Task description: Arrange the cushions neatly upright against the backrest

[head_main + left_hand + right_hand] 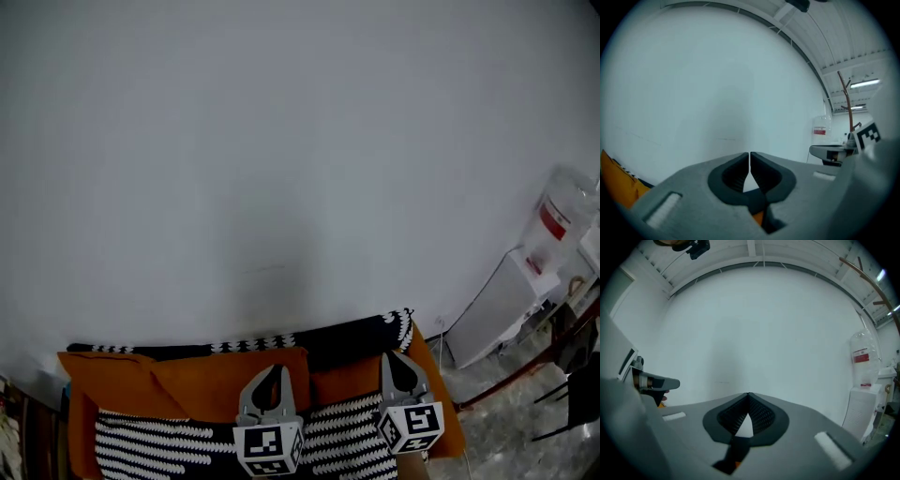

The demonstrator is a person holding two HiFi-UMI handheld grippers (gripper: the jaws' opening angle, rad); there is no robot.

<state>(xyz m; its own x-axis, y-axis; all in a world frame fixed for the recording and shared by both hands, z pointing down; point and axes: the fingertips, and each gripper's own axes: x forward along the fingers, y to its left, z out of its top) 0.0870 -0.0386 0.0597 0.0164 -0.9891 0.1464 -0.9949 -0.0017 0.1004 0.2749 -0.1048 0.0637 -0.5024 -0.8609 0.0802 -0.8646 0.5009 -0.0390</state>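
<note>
Orange cushions [187, 386] with black-and-white striped faces sit below the white wall [281, 141], a black zigzag-trimmed band [347, 339] behind them; left gripper [273, 371] and right gripper [396, 360] hover over them, both clenched, empty.

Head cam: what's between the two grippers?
In the head view, orange cushion and black-and-white striped fabric fill the gap between the left gripper and right gripper; nothing else.
</note>
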